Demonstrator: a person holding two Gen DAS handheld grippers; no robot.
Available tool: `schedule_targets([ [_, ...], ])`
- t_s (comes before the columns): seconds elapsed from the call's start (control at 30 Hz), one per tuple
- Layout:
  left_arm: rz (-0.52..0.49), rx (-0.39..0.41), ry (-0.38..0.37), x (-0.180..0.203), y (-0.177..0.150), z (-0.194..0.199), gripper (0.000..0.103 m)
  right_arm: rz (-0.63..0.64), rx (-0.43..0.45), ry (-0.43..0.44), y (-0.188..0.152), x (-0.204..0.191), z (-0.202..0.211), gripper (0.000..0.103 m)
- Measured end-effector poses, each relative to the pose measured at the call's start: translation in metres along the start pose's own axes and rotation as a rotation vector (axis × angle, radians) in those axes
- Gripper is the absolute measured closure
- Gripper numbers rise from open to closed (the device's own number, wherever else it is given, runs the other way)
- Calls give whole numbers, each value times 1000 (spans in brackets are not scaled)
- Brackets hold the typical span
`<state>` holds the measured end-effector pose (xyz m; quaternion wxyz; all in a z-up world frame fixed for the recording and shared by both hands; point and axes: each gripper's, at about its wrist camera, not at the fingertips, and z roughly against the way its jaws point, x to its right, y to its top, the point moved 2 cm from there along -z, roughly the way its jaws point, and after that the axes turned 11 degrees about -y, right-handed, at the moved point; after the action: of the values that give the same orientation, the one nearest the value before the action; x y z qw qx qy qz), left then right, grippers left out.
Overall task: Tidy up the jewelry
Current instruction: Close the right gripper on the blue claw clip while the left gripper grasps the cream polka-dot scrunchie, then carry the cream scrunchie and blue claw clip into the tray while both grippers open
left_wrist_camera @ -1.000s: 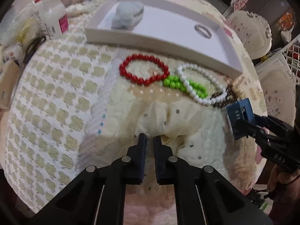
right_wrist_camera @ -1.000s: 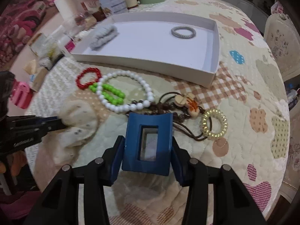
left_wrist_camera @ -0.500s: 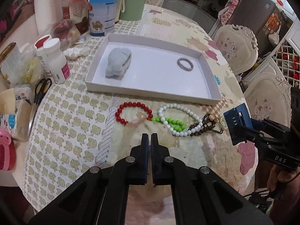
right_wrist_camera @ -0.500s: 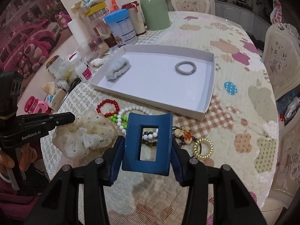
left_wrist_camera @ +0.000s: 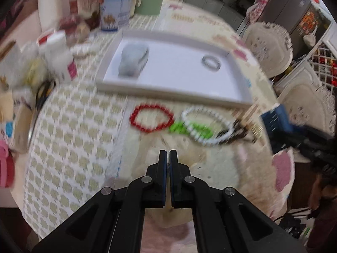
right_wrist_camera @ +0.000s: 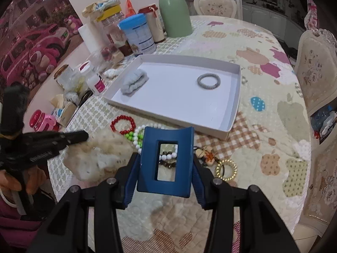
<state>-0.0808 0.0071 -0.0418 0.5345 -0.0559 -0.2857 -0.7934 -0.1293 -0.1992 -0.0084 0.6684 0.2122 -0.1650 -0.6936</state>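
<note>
My left gripper (left_wrist_camera: 168, 154) is shut on a fold of the cream dotted scrunchie (right_wrist_camera: 99, 158), which bunches under its tips near the table's front edge. My right gripper (right_wrist_camera: 166, 162) is shut on a blue rectangular hair clip (right_wrist_camera: 168, 145), held above the table. On the cloth lie a red bead bracelet (left_wrist_camera: 134, 118), a white bead bracelet (left_wrist_camera: 189, 111), green beads (left_wrist_camera: 179, 127), a dark cord with wooden charms (right_wrist_camera: 205, 154) and a gold coil hair tie (right_wrist_camera: 218, 169). Behind them, the white tray (right_wrist_camera: 236, 105) holds a grey scrunchie (right_wrist_camera: 134, 82) and a grey ring hair tie (right_wrist_camera: 209, 81).
Jars, bottles, a blue-lidded can (right_wrist_camera: 138, 33) and a green vase (right_wrist_camera: 174, 12) crowd the table's back left. Scissors (right_wrist_camera: 85, 97) lie left of the tray. Ornate chairs (right_wrist_camera: 316, 67) stand to the right. The patchwork cloth right of the tray is bare.
Both grippers rose, so the table looks farther away. The left jaws went from a narrow gap to fully shut on the cream scrunchie. The blue clip stays in the right grip.
</note>
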Motion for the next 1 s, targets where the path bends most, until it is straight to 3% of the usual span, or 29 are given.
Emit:
schedule_targets([
  [0.13, 49, -105, -7, -18, -21, -21, 103, 0, -26, 1, -3, 0, -7, 55],
  [0.27, 70, -115, 11, -29, -32, -22, 80, 7, -34, 4, -3, -3, -9, 55],
  [0.3, 74, -113, 15, -30, -33, -22, 78, 9, -35, 5, -2, -3, -9, 55],
  [0.5, 64, -154, 16, -22, -38, -32, 77, 5, -38, 11, 3, -4, -12, 55],
  [0.6, 34, -150, 45, -18, -39, -39, 78, 3, -37, 11, 3, -4, -12, 55],
  [0.67, 33, -144, 29, -16, -37, -39, 99, 5, -35, 12, 5, -5, -12, 55],
  [0.73, 36, -126, 13, -11, -31, -36, 103, 8, -18, 12, 8, -6, -9, 55],
  [1.0, -9, 18, -22, 10, 26, 10, 103, 40, 42, -18, 36, 3, 14, 55],
])
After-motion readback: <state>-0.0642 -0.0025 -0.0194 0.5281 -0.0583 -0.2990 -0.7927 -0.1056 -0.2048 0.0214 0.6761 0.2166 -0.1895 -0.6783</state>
